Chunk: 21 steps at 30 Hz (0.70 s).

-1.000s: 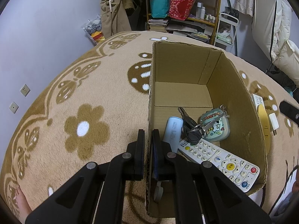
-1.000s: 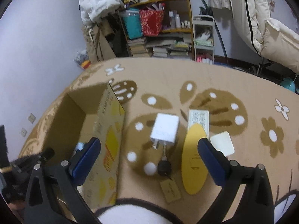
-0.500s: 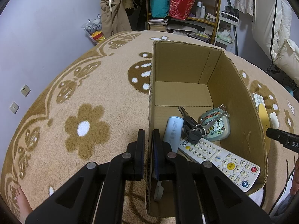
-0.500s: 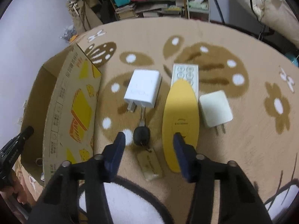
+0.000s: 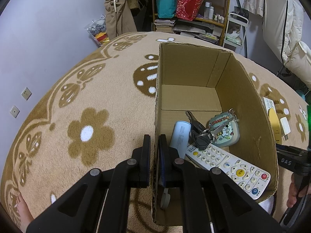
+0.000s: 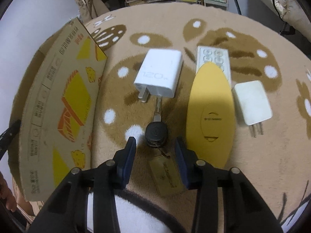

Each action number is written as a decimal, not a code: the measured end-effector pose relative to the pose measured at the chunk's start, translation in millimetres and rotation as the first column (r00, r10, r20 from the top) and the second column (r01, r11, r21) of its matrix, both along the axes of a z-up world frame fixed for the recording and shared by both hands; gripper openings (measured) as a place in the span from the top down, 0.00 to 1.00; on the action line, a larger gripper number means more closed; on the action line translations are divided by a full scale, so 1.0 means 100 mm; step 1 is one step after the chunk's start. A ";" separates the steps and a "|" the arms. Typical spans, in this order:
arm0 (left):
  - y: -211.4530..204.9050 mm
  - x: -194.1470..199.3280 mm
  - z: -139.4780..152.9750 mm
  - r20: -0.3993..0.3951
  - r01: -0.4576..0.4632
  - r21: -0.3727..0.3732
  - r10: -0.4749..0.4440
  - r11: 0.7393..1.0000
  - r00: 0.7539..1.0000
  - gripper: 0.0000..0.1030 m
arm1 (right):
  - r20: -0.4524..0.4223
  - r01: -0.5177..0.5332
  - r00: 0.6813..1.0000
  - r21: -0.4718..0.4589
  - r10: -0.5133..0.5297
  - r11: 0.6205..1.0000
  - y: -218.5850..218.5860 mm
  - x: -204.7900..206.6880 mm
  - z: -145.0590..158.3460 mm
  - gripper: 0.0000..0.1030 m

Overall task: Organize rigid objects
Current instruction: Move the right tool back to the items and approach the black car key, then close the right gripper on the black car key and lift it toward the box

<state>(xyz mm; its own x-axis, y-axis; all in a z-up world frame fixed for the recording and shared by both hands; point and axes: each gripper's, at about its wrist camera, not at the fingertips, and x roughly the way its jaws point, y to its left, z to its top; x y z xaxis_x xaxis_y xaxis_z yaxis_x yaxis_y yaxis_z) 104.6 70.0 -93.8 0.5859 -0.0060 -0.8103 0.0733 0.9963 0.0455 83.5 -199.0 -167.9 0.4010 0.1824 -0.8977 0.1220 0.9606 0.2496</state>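
Beige flowered carpet [image 6: 243,29], cluttered shelf [image 5: 194,15] behind. Left claw [image 5: 154,145] clamps cardboard box [image 5: 194,68] wall; right claw [image 6: 155,145] closing, straddling car key [image 6: 156,134], not touching.

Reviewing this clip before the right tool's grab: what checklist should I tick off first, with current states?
1. Car key between right tool fingers: ok; jaws closing, not yet touching.
2. Paper tag clear of pads: cannot tell.
3. 120W charger outside the fingers: ok.
4. Yellow oval case clear of the right finger: ok, though close.
5. Left tool clamped on cardboard box wall: ok.
6. Free floor inside box: ok.
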 end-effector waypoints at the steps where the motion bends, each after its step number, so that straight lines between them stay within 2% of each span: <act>1: 0.00 0.00 0.00 0.000 0.001 0.001 -0.001 1.000 1.000 0.91 | -0.004 0.000 1.000 0.001 0.000 1.000 0.00 0.02 -0.03 0.57; 9: 0.01 0.00 0.00 -0.003 0.003 0.004 -0.003 1.000 1.000 0.91 | 0.048 0.018 0.999 -0.082 -0.014 0.997 0.12 0.09 -0.09 0.57; 11: 0.01 0.00 0.00 -0.004 0.003 0.004 -0.003 1.000 1.000 0.91 | 0.065 0.007 0.998 -0.127 0.001 0.992 0.18 0.11 -0.12 0.57; 13: 0.01 0.00 0.00 -0.004 0.003 0.004 -0.003 1.000 1.000 0.91 | 0.072 -0.003 0.997 -0.169 0.015 0.986 0.23 0.12 -0.12 0.72; 14: 0.01 0.00 0.00 -0.004 0.002 0.003 -0.002 1.000 1.000 0.91 | 0.073 0.000 0.997 -0.179 0.013 0.984 0.23 0.12 -0.12 0.72; 18: 0.01 0.00 0.00 -0.003 0.002 0.003 -0.002 1.000 1.000 0.91 | 0.084 0.036 0.996 -0.110 -0.027 0.993 0.11 0.10 -0.11 0.72; 21: 0.01 0.00 0.00 -0.004 0.003 -0.001 -0.003 1.000 1.000 0.91 | 0.091 0.021 0.996 -0.160 -0.006 0.987 0.18 0.07 -0.09 0.72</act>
